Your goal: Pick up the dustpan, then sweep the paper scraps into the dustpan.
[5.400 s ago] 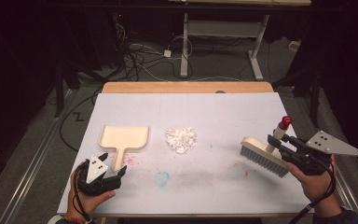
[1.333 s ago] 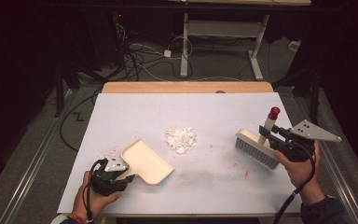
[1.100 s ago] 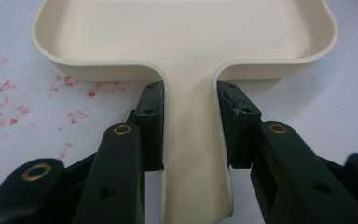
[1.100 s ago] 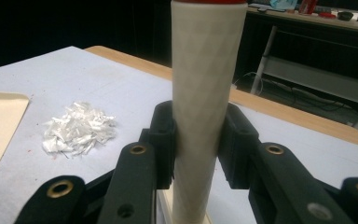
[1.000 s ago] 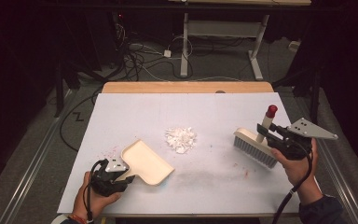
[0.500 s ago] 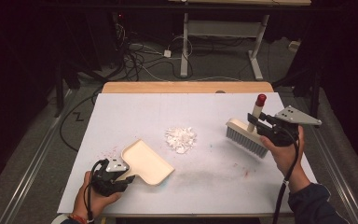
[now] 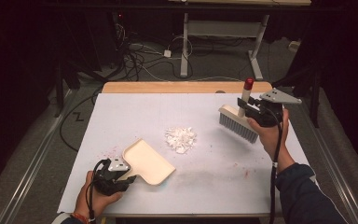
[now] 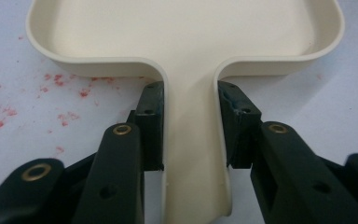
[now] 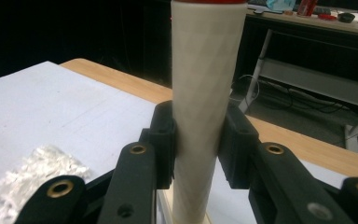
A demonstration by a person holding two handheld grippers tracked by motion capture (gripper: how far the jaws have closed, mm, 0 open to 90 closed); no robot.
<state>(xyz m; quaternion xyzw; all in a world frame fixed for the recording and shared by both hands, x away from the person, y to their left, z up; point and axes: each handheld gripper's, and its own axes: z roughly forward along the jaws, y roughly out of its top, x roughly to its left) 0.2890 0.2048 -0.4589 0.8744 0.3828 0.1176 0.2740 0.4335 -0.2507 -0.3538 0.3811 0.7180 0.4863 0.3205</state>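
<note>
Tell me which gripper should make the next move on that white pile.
Probably the right gripper: it clamps the brush beyond the white scraps. The left gripper already holds the dustpan near them.

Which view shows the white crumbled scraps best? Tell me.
The high view: the whole pile of white crumbled scraps lies mid-table, unobstructed. The right gripper view catches the scraps partly behind a jaw. The left gripper view faces the dustpan.
</note>
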